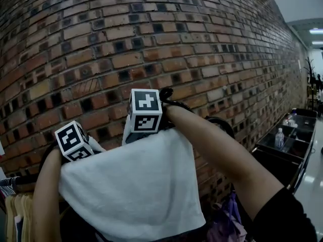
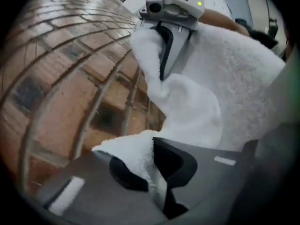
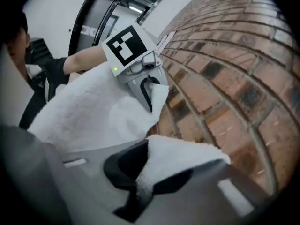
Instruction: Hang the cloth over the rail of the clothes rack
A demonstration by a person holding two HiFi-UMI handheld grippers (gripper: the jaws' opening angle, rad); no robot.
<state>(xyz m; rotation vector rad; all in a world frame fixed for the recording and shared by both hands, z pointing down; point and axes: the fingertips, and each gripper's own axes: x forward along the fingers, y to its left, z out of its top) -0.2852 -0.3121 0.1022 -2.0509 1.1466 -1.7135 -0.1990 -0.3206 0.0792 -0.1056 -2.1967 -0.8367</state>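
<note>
Far left, low: hung garments [image 1: 11, 210], probably on the clothes rack, though I can't make out the rail itself. Left gripper [image 2: 153, 172] is clamped on one top corner of the cloth [image 1: 131, 185], terry pinched right between the jaws. The cloth is a white towel, held up clear of everything. It's spread between the two grippers and hangs down toward the person, in front of the brick wall [image 1: 151, 44]. Right gripper [image 3: 140, 182] is likewise closed on the other top corner and sits a bit higher than the left. The two-corner hold makes sense: it keeps the top edge stretched and straight, so the cloth can go over a rail and fall evenly on both sides. Judgement: lift/carry stage, nothing draped yet. The next move needs the top edge across the rail before either jaw lets go. Far right: cart [image 1: 275, 163] with a bottle [image 1: 279, 137] — not involved.
</note>
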